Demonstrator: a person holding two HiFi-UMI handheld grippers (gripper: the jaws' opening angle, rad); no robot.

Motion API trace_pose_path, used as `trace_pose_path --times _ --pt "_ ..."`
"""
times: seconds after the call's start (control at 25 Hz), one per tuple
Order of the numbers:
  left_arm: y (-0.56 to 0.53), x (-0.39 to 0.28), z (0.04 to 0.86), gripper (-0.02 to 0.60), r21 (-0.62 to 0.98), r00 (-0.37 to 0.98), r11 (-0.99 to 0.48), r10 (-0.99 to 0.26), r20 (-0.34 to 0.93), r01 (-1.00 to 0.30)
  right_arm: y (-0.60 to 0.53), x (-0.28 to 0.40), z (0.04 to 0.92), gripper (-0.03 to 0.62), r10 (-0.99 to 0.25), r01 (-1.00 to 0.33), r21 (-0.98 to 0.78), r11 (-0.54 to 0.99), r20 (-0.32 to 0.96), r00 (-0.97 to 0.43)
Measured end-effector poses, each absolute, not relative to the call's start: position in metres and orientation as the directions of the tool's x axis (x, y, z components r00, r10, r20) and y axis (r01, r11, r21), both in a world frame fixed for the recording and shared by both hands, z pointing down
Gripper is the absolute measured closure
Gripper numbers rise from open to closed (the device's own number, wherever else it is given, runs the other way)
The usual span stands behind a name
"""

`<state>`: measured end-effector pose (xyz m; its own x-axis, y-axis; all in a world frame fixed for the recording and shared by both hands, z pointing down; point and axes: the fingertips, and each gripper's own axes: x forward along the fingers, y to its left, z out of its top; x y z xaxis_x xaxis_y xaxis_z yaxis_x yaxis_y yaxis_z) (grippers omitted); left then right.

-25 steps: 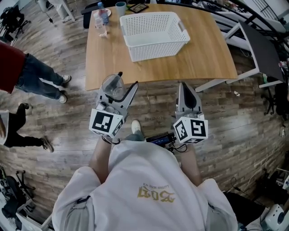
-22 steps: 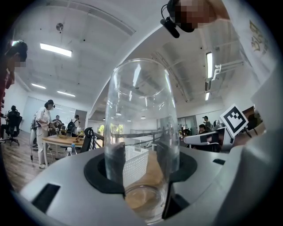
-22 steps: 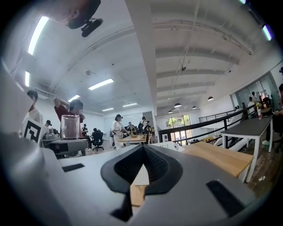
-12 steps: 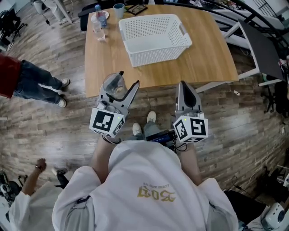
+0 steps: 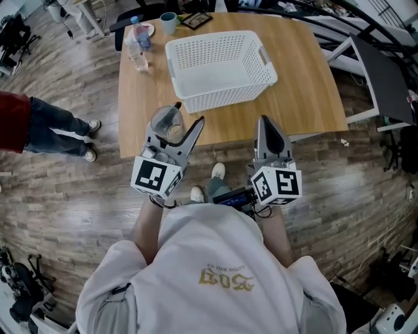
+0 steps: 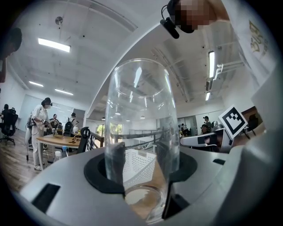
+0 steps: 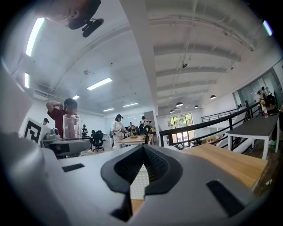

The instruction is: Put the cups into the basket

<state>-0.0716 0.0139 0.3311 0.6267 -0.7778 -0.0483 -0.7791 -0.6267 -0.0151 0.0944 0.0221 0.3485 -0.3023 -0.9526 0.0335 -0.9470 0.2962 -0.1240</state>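
While a person in a red top and jeans [image 5: 39, 127] stands on the wooden floor [image 5: 85, 196] at the far left, we face a light wooden desk [image 5: 313, 98] from its near side, a gripper in each hand. On the desk's far left corner stands a clear water bottle [image 5: 136, 52]. Just right of it, at the far edge, is a teal cup [image 5: 169, 22] with a dark framed thing [image 5: 198, 19] beside it.

Next comes our left gripper [image 5: 181, 117]. Its fingers [image 5: 192, 134] stand wide apart and clamp a clear glass cup [image 5: 165, 122] between them. In the left gripper view the black pads press on the lower part of the glass from both sides, and it stands upright, mouth up. From the head view the glass shows over the near edge of the desk, on our side of the basket and outside it.

The white perforated basket [image 5: 219, 98] sits on the desk near the middle, turned slightly, its near wall just beyond the glass.

Our right gripper [image 5: 264, 124] is held level beside the left one, well apart from it. The two halves of its fingers are pressed together with nothing between them, and the tip shows over the desk's near edge. A marker cube [image 5: 277, 186] sits at its back. At the far right stands a black desk [image 5: 385, 72] on white legs.
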Motion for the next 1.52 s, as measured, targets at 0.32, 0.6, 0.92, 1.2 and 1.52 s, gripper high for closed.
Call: trace_pose_path --times 0.32,0.6,0.92,1.2,1.52 --pt "-0.038 -0.049 0.328 0.334 -0.015 0.596 -0.596 -0.801 -0.049 -0.803 -0.035 0.113 0.348 0.585 -0.936 -0.93 -0.135 0.343 0.034 -0.35" --pt "-0.074 -0.043 0.327 0.334 -0.009 0.569 -0.569 -0.821 -0.041 -0.822 -0.076 0.114 0.347 0.585 -0.914 -0.904 -0.157 0.397 0.02 -0.404" --pt "-0.096 -0.034 0.318 0.334 -0.018 0.544 -0.544 -0.837 -0.049 -0.839 -0.093 0.131 0.341 0.585 -0.907 -0.896 -0.155 0.417 0.002 -0.422" --pt "-0.108 -0.027 0.314 0.334 -0.022 0.555 -0.555 -0.83 -0.046 -0.832 -0.109 0.138 0.337 0.585 -0.907 -0.894 -0.164 0.417 -0.009 -0.421" --pt "-0.144 -0.023 0.319 0.334 -0.012 0.583 -0.583 -0.811 -0.048 -0.812 -0.138 0.125 0.334 0.585 -0.903 -0.892 -0.152 0.427 -0.009 -0.43"
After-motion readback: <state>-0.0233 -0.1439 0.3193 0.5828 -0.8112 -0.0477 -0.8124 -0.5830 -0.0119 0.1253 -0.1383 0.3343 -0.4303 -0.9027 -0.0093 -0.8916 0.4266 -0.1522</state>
